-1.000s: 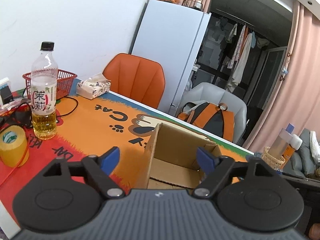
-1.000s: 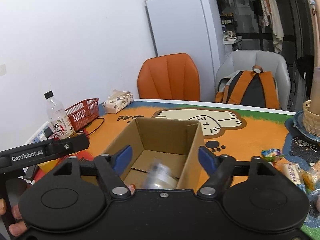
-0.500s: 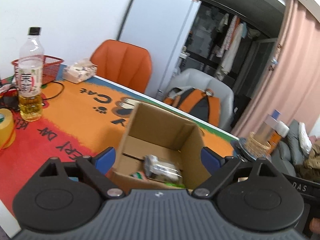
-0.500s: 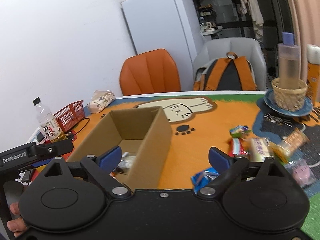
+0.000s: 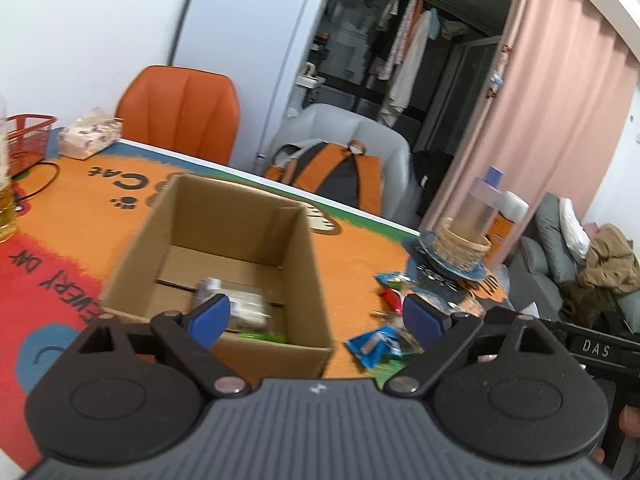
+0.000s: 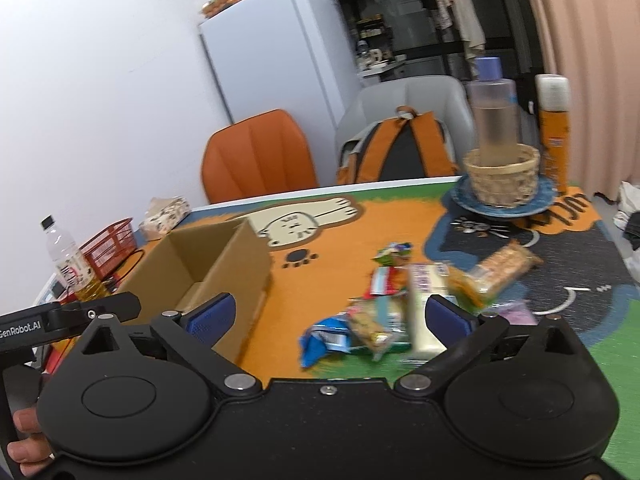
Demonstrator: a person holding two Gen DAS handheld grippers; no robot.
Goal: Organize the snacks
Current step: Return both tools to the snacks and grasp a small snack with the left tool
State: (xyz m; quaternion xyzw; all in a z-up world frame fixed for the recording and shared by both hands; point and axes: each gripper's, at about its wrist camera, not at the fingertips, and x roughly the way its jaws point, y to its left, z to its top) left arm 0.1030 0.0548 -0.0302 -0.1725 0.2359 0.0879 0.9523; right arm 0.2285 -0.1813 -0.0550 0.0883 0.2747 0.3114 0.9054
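On the table (image 6: pixel 340 280) the cardboard box (image 5: pixel 224 248) stands open-topped toward the left side, with a clear snack packet (image 5: pixel 240 304) and something green lying inside it. The loose snacks (image 6: pixel 400 300) lie in a heap on the mat to the box's right, nearer the table's right edge, short of the wicker basket (image 6: pixel 502 178) on its blue plate. The left claw (image 5: pixel 316 316) hangs spread and empty at the box's near wall. The right claw (image 6: pixel 328 316) is opening over the heap, nothing between its fingers.
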